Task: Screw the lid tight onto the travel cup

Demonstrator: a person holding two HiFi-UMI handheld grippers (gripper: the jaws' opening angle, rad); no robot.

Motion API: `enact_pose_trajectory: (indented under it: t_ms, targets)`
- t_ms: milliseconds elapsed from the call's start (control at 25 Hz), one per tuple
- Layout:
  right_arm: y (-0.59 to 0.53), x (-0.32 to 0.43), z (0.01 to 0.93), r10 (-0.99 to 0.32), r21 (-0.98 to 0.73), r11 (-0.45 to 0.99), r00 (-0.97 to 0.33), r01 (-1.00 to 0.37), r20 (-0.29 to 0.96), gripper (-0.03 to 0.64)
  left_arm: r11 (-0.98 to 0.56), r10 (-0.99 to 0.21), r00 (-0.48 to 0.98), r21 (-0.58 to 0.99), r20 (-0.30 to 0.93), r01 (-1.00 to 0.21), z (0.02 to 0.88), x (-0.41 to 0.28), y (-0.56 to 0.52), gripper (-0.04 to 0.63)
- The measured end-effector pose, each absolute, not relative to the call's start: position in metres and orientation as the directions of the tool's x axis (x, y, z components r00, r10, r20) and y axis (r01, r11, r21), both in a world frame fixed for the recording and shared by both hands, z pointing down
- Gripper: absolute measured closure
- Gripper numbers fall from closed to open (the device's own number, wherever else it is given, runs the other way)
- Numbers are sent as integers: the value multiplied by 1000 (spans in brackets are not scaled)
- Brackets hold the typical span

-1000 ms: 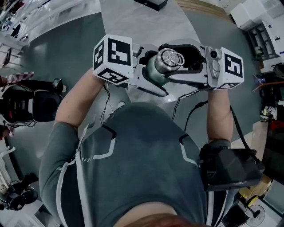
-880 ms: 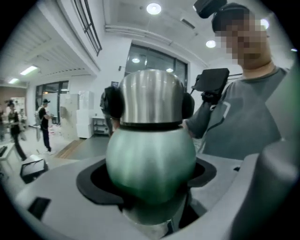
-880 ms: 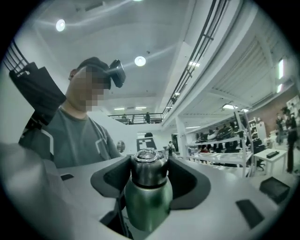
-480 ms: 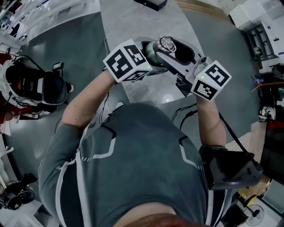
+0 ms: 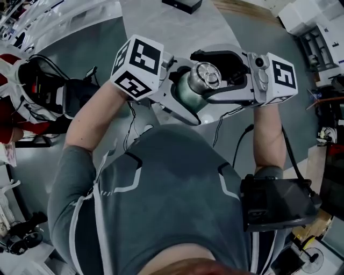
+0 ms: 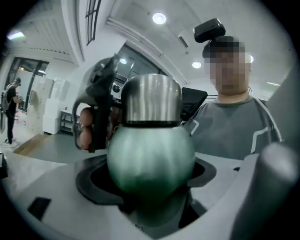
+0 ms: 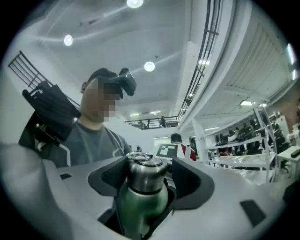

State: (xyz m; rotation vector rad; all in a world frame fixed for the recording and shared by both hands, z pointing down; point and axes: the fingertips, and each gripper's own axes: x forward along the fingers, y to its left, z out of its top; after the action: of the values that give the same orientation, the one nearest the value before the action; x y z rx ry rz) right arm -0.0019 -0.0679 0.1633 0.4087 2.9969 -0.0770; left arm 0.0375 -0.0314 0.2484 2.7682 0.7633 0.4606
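Marker squares in black and white on the left cube (image 5: 137, 67) and the right cube (image 5: 283, 75) are the only print that reads clearly.

The green travel cup (image 5: 187, 96) is held in the air over the grey counter (image 5: 161, 27), just in front of the person's chest, with its steel lid (image 5: 206, 75) uppermost. The left tongs (image 5: 181, 88) pinch the green body, which sits pressed into their dark pads. The right tongs (image 5: 212, 77) stand spread round the lid. Their jaws have just been opening, and the lid sits between them with a gap beside it on one side.

Half a second ago both tongs were swung farther out over the counter, with their cubes turned cornerwise. Now they sit side by side and square again, much as they did a second ago. The bystander (image 5: 48, 91) in dark gear at the left has shifted too.

The left gripper view alone shows fingers (image 6: 84, 129) wrapped on the black handle of the right tongs behind the cup, and ceiling lamps (image 6: 159, 18) overhead. The right gripper view alone shows the left cube rising just behind the lid, a figure in red (image 7: 180, 145) beyond it, and racks (image 7: 253, 136) at the right. Only the head view shows the counter, a black object (image 5: 183, 4) at its far end and the dark box (image 5: 277, 201) by the right elbow.
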Motion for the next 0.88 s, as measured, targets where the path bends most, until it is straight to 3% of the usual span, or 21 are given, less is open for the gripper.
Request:
enact_pose_trajectory:
  t_ms: [120, 200, 440, 560, 680, 880]
  targets:
    - [-65, -1, 165, 287, -64, 953, -951, 296, -117, 341, -836, 531, 810, 307, 250, 454, 253, 43, -29, 195]
    - [-76, 2, 174, 216, -101, 969, -971, 227, -104, 341, -877, 457, 842, 303, 287, 373, 263, 48, -42, 195]
    - [-141, 14, 219, -239, -212, 949, -971, -235, 6, 342, -969, 46, 879, 235, 474, -76, 313, 55, -118, 196]
    - [-166, 15, 239, -408, -251, 876, -911, -411, 66, 342, -961, -90, 842, 176, 532, -215, 334, 51, -147, 196]
    - [-159, 13, 241, -371, -230, 897, -926, -376, 67, 342, -968, -30, 863, 202, 504, -151, 336, 52, -138, 195]
    - [-107, 14, 206, 12, -163, 986, -998, 22, -62, 308, -913, 332, 898, 339, 290, 227, 291, 49, -76, 195]
